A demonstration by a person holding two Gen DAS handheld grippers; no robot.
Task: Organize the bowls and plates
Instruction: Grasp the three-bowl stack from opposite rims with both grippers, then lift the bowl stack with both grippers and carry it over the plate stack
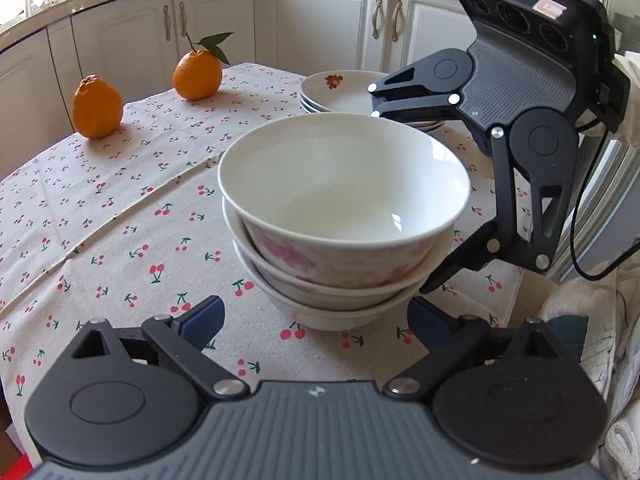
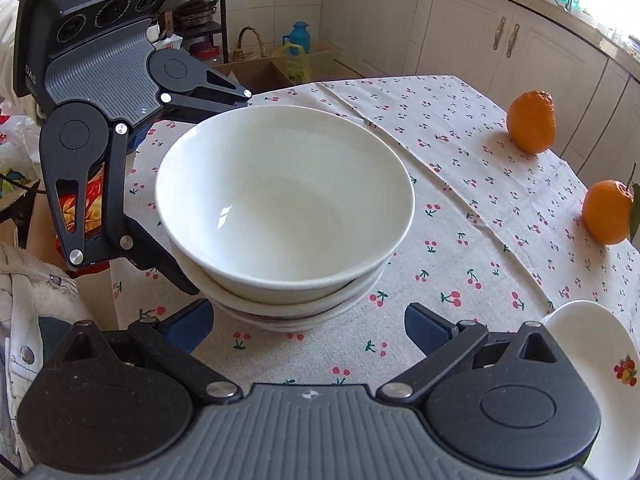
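Note:
A stack of three white bowls (image 1: 340, 220) with pink flower print stands on the cherry-print tablecloth (image 1: 120, 208); it also shows in the right wrist view (image 2: 284, 204). A stack of white plates (image 1: 340, 92) with a fruit motif sits behind it, and at the lower right of the right wrist view (image 2: 600, 352). My left gripper (image 1: 316, 316) is open, its blue-padded fingers on either side of the stack's base. My right gripper (image 2: 308, 324) is open too, straddling the stack from the opposite side. Neither visibly grips a bowl.
Two oranges (image 1: 96, 108) (image 1: 198, 74) stand on the far left of the table; they also show at the right of the right wrist view (image 2: 532, 122) (image 2: 608, 212). White cabinets (image 1: 320, 20) run behind. A cardboard box and clutter (image 2: 272, 68) lie beyond the table.

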